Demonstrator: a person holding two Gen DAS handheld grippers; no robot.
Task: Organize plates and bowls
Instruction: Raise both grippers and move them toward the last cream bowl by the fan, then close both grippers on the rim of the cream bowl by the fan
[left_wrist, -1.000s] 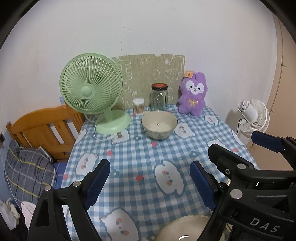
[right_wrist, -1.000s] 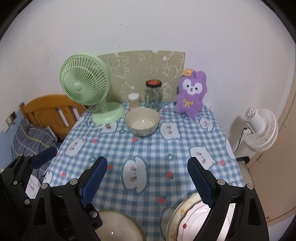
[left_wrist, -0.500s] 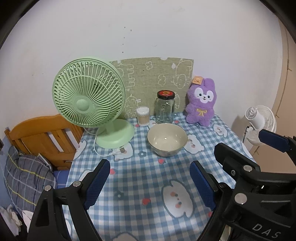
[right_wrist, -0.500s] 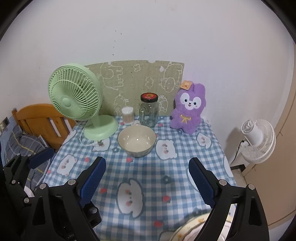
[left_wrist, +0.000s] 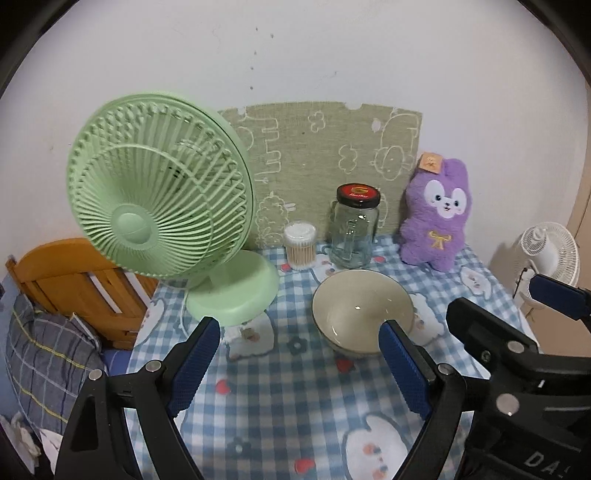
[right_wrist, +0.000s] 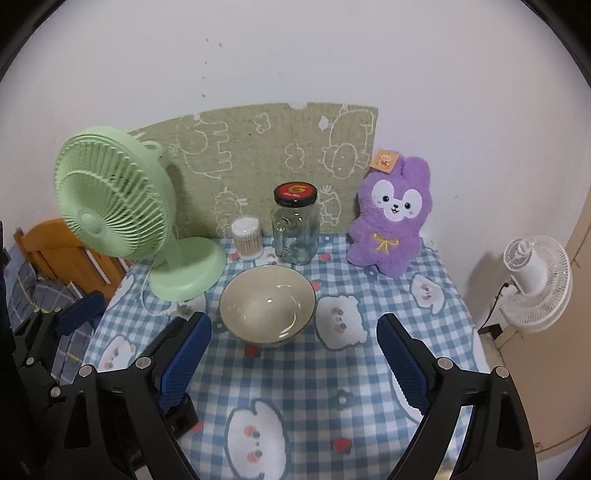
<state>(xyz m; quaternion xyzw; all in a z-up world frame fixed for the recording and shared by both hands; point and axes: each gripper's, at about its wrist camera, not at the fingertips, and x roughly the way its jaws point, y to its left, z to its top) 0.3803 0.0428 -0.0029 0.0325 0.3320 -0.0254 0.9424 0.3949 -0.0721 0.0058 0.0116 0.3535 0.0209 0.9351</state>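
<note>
The left gripper (left_wrist: 299, 363) is angled downward over the near part of the table (left_wrist: 288, 406), its jaws spread wide with nothing between the blue pads (left_wrist: 192, 365). The right gripper (right_wrist: 293, 360) is tilted down likewise, just beside it toward the table's right edge, jaws equally wide and empty. Each shows in the other's view: the right one at the left view's right edge, the left one at the right view's left edge

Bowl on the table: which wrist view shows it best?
Right wrist view: the bowl sits whole and unblocked ahead of the open right gripper. In the left wrist view a finger of the left gripper covers the bowl's near right rim.
</note>
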